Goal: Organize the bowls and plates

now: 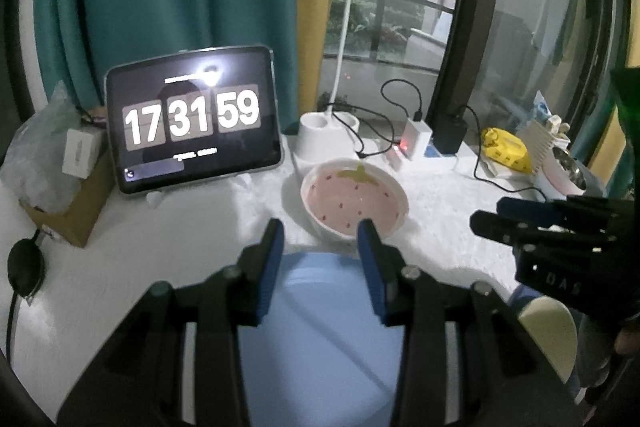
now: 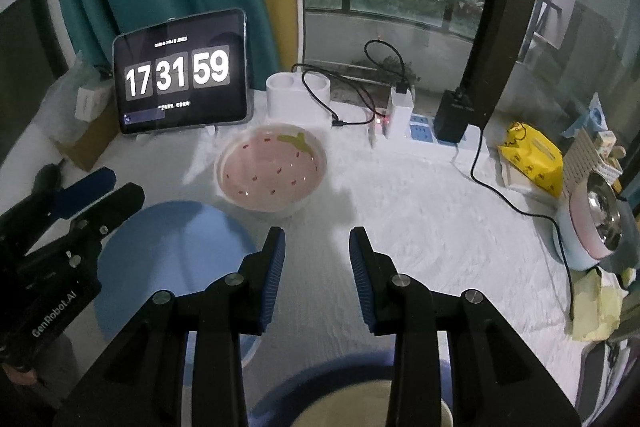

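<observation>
A pink strawberry-pattern bowl (image 1: 354, 203) (image 2: 270, 171) stands on the white table, in front of the lamp base. A flat blue plate (image 1: 320, 327) (image 2: 172, 259) lies nearer to me. My left gripper (image 1: 321, 227) (image 2: 126, 185) hovers over the plate's far part, open, with nothing between its blue pads. To its right, my right gripper (image 2: 317, 233) (image 1: 488, 213) is open over bare tabletop, also with nothing between its pads. A bowl with a blue outside and a cream inside (image 2: 348, 399) (image 1: 548, 331) sits below the right gripper, partly hidden by its fingers.
A tablet showing a clock (image 1: 192, 119) leans at the back left beside a cardboard box (image 1: 72, 215). The white lamp base (image 2: 298, 95), a power strip with chargers and cables (image 2: 420, 127), a yellow pack (image 2: 532, 155) and a pink pot (image 2: 596, 227) line the back and right.
</observation>
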Demonstrator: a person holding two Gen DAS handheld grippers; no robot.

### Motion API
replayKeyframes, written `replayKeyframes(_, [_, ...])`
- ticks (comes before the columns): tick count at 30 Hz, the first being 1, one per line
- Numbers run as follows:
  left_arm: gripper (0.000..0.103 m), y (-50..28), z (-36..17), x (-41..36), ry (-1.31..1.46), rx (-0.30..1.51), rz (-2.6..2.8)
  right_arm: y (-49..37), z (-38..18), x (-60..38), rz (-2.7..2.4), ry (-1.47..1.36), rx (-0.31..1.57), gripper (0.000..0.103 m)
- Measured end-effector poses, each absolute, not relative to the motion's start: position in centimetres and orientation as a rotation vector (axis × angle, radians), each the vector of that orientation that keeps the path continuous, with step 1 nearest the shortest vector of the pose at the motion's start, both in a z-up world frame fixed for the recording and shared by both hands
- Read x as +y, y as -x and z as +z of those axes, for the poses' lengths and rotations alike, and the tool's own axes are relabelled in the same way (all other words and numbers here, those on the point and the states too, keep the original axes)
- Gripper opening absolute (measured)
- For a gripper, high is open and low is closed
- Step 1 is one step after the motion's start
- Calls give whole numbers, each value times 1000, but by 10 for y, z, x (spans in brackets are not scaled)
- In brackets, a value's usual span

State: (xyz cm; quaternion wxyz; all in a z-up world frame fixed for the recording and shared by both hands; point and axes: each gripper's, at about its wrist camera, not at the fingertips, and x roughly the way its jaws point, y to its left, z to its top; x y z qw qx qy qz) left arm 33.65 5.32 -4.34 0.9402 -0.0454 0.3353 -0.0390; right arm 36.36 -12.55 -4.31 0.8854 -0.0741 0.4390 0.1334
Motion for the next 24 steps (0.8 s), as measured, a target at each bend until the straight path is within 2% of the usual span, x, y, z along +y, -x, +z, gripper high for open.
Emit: replayKeyframes(24, [40, -435, -95, 52, 165, 867, -69, -457, -110, -113, 267, -16, 1096, 35])
